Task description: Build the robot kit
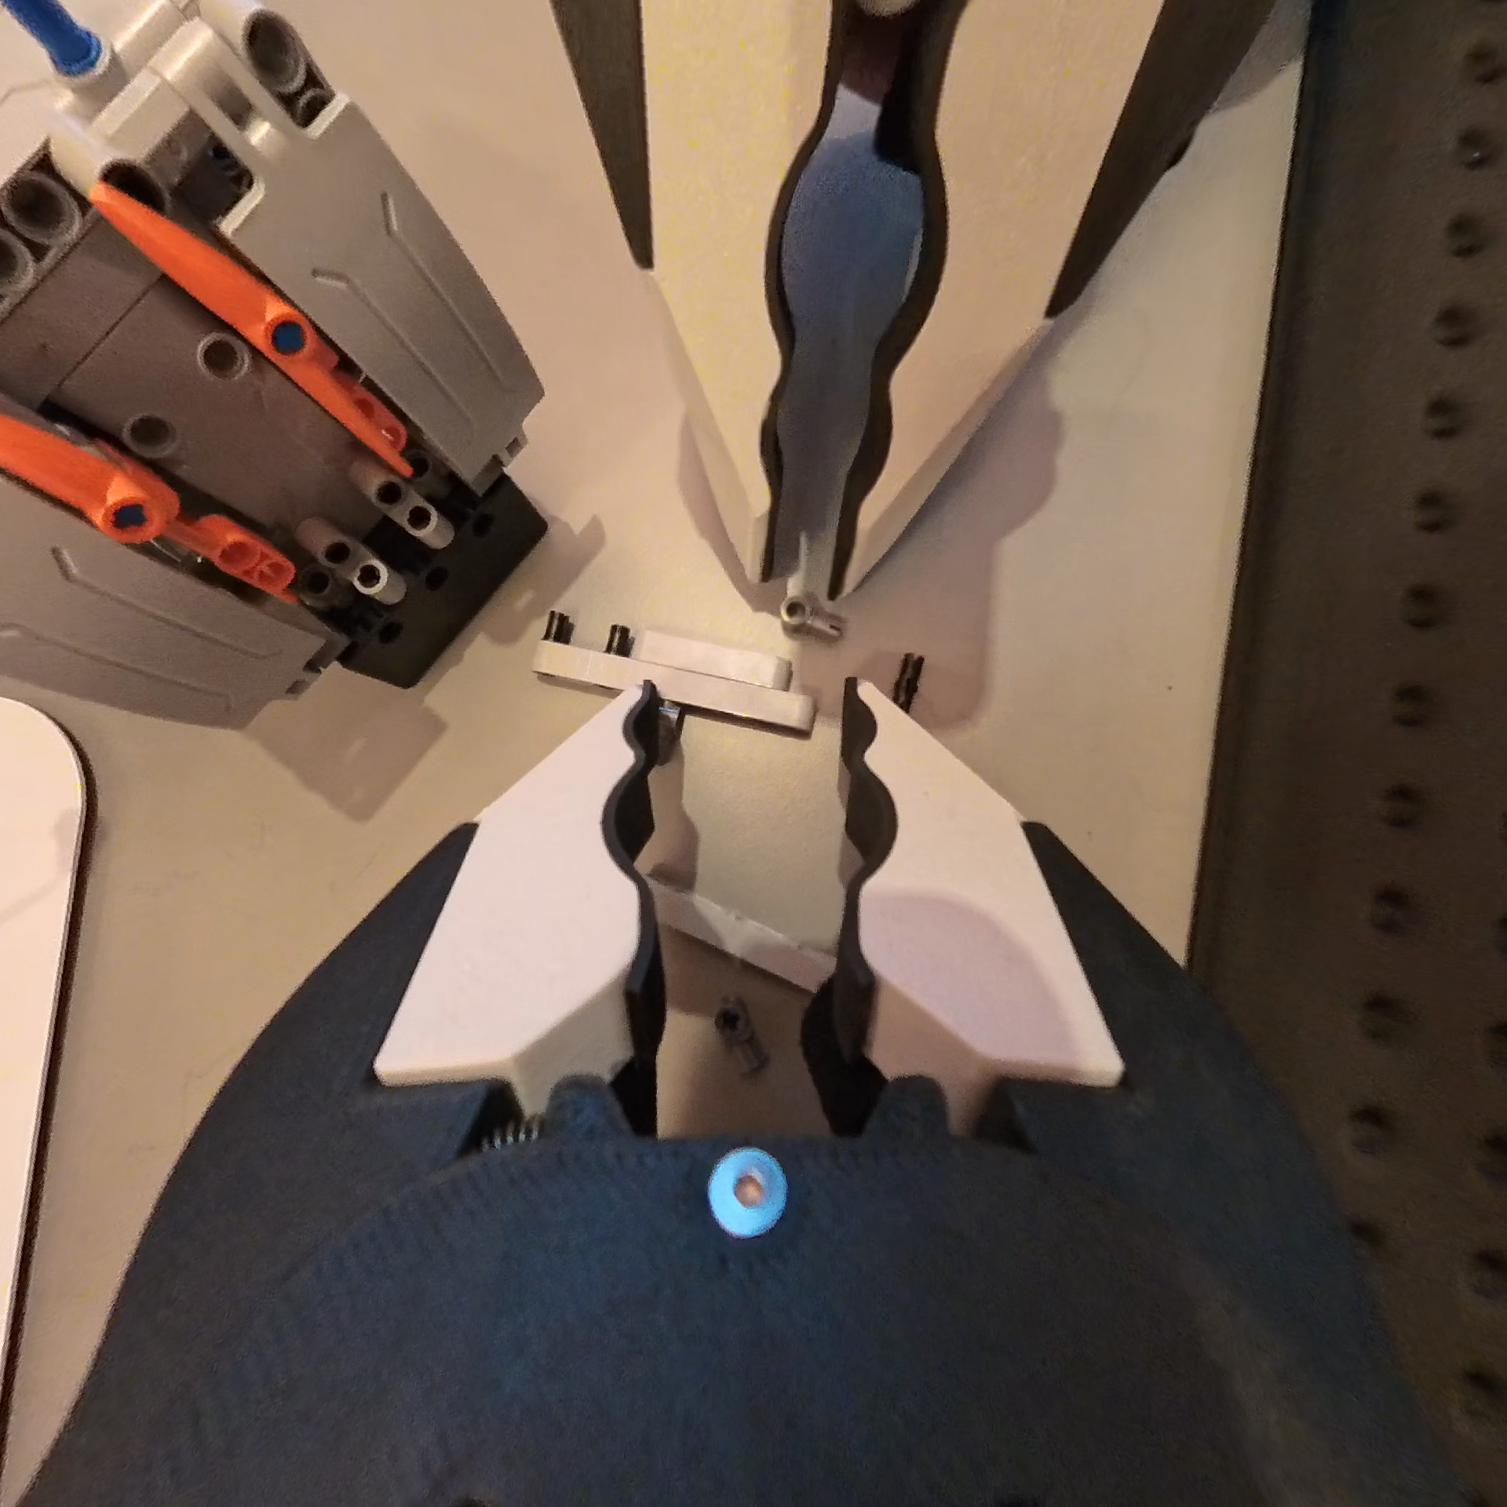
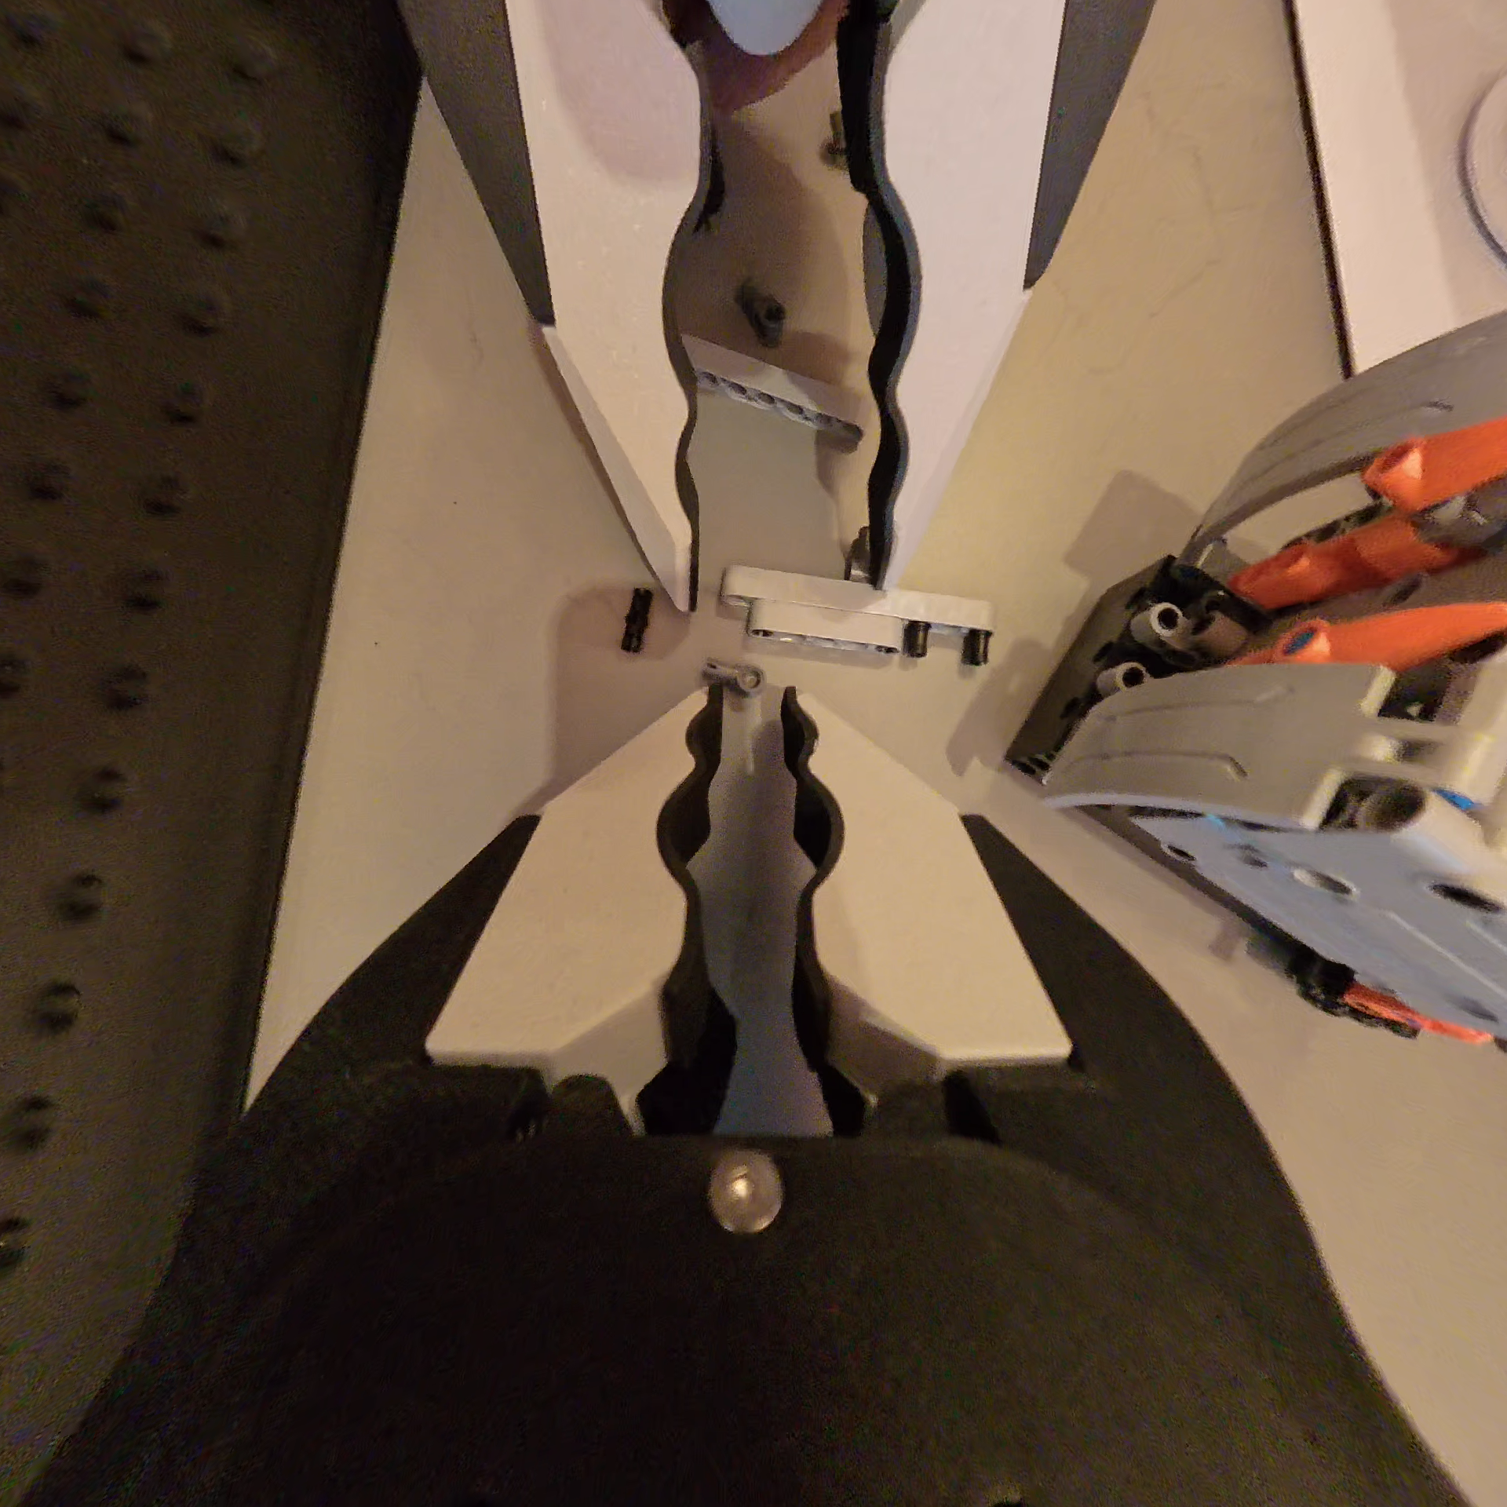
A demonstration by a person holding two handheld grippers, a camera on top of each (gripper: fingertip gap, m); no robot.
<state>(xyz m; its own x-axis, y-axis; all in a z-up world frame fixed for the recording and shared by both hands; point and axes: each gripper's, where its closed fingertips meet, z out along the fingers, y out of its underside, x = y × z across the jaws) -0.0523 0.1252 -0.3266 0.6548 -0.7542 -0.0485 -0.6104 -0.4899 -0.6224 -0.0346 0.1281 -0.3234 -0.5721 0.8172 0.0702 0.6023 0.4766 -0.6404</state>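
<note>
Two stacked white beams with two black pins at one end lie on the cream table. My left gripper is open; one fingertip touches the beams beside a small grey piece. It enters the right wrist view from the top. My right gripper is shut on the stem of a small grey connector, held just short of the beams. It shows in the left wrist view with the connector at its tips.
A grey, black and orange brick model stands beside the beams. A loose black pin, another white beam and a dark connector lie near. A dark studded mat borders the table. My two grippers' fingertips are within a few centimetres of each other.
</note>
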